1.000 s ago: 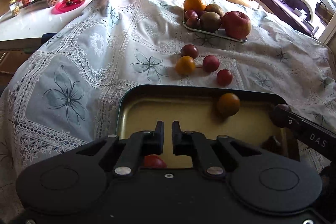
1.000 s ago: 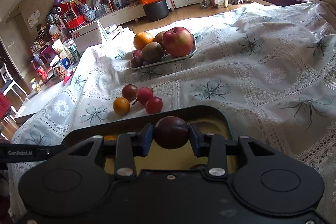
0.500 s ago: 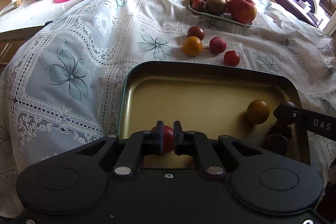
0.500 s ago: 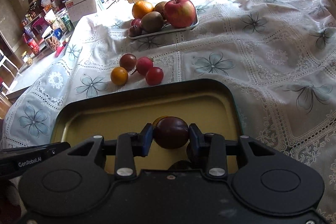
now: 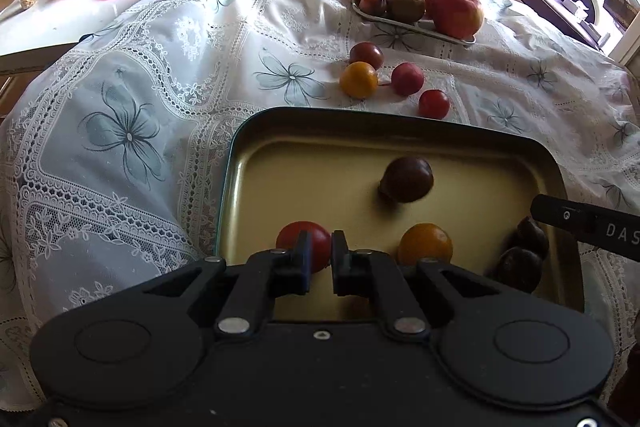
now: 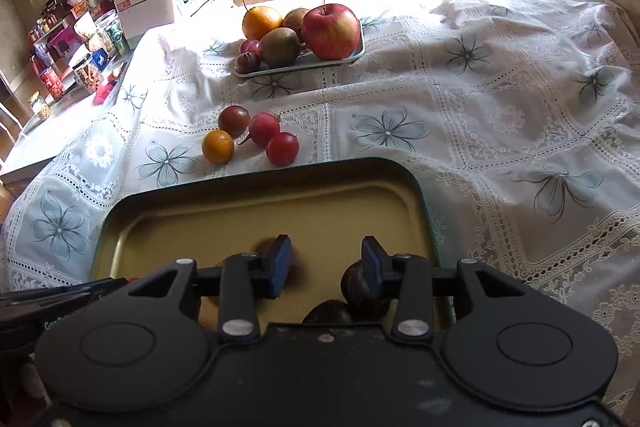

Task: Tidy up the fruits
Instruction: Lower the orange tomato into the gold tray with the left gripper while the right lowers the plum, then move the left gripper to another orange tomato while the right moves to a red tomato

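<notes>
Your right gripper (image 6: 326,263) has just been opening, and nothing sits between its blue pads now. Your left gripper (image 5: 319,255) is closed and empty. The round dark purple fruit (image 5: 407,179) lies in the dark metal tray with the yellow floor (image 5: 304,183), near a small orange fruit (image 5: 426,243) and a red one (image 5: 294,237).

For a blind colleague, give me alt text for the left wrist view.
The left gripper, shut and empty, hovers over a gold tray holding a red fruit, an orange one and dark plums; four more fruits wait on the lace tablecloth.
</notes>
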Motion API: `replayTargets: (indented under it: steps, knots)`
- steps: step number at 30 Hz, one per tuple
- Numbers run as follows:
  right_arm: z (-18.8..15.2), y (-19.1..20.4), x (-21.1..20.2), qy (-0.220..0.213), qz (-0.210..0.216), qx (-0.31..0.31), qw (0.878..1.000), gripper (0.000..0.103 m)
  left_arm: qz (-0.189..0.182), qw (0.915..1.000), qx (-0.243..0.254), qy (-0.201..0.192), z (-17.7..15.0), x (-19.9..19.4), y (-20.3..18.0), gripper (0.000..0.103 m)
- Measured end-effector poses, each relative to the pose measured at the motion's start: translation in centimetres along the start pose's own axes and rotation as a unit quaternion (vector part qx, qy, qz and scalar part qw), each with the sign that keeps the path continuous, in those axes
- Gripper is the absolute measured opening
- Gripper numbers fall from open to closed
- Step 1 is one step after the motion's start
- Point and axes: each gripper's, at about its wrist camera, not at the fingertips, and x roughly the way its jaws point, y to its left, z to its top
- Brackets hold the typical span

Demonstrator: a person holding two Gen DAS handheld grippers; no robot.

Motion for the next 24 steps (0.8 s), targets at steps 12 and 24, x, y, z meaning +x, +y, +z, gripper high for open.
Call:
replayTargets:
  steps: [12, 24]
  knots:
    - [-0.3, 0.7, 0.8, 0.028, -0.024, -0.018, 0.999, 0.050, 0.000, 1.0000, 0.001, 0.003, -0.2, 0.1, -0.2, 0.015]
    - [-0.4, 1.2, -0.3, 0.005, 0.028, -0.024, 0.999, 0.051, -0.002, 1.0000, 0.000, 0.001, -0.2, -0.1, -0.3, 0.017]
